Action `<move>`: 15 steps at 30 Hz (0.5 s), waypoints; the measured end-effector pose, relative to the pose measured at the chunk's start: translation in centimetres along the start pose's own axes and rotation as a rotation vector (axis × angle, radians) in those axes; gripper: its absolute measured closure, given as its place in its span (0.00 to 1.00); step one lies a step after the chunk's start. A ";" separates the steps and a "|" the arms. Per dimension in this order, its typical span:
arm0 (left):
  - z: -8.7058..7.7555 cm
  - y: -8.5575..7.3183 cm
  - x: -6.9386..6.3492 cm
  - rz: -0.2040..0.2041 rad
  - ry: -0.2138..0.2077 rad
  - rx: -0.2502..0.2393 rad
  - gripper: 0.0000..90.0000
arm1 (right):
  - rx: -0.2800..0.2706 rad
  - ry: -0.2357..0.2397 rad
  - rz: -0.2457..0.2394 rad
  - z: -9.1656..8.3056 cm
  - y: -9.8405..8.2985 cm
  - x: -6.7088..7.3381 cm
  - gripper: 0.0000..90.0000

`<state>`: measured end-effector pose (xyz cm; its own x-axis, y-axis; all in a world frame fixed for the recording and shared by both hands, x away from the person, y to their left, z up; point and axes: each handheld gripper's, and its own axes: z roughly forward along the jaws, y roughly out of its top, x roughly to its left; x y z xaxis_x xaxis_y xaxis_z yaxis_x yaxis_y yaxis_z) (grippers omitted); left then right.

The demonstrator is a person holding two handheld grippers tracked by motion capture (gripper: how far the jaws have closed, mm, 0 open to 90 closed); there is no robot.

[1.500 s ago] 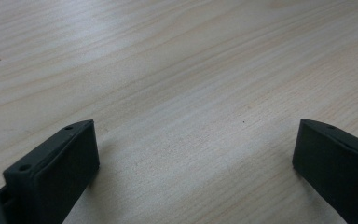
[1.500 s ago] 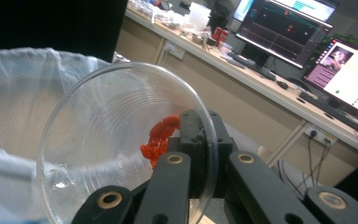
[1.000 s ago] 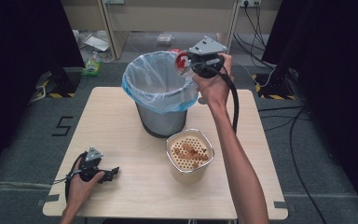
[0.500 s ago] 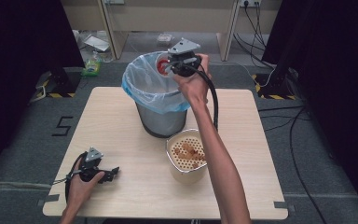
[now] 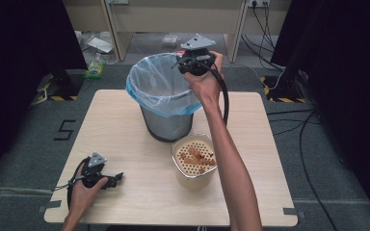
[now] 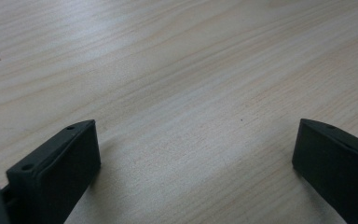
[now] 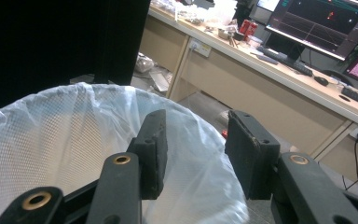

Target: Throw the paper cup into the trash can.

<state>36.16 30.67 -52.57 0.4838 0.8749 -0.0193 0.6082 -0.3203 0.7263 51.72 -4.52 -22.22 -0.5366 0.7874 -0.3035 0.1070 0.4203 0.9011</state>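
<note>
High view: we hold the right gripper (image 5: 189, 61) over the lined trash bin (image 5: 166, 98), jaws just opened partway, nothing between them. Left gripper (image 5: 118, 177) rests on the table (image 5: 139, 192), jaws apart, empty. Perforated basket (image 5: 194, 161) of orange pieces sits just beside the bin. Risk: withdrawing low could snag the liner and tip the bin.

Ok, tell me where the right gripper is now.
High view: the right gripper hangs over the far right rim of the lined bin, jaws open, nothing between them.
</note>
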 end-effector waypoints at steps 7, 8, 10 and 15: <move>0.0 0.0 0.0 0.001 0.001 0.000 0.00 | 0.022 -0.007 0.032 -1.9 -1.6 -1.8 0.62; 0.0 0.0 0.0 0.000 0.000 0.000 0.00 | 0.024 -0.009 0.037 -2.2 -2.0 -2.0 0.62; 0.0 0.0 0.0 0.000 0.000 -0.001 0.00 | 0.033 -0.012 0.046 -2.8 -2.8 -2.5 0.60; 0.0 0.0 0.0 0.000 0.001 0.000 0.00 | 0.064 -0.017 0.090 -4.4 -5.8 -3.6 0.54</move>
<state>36.15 30.66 -52.57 0.4835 0.8751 -0.0186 0.6078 -0.3204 0.7266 49.41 -11.79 -24.97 -0.5084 0.8305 -0.2278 0.2076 0.3749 0.9035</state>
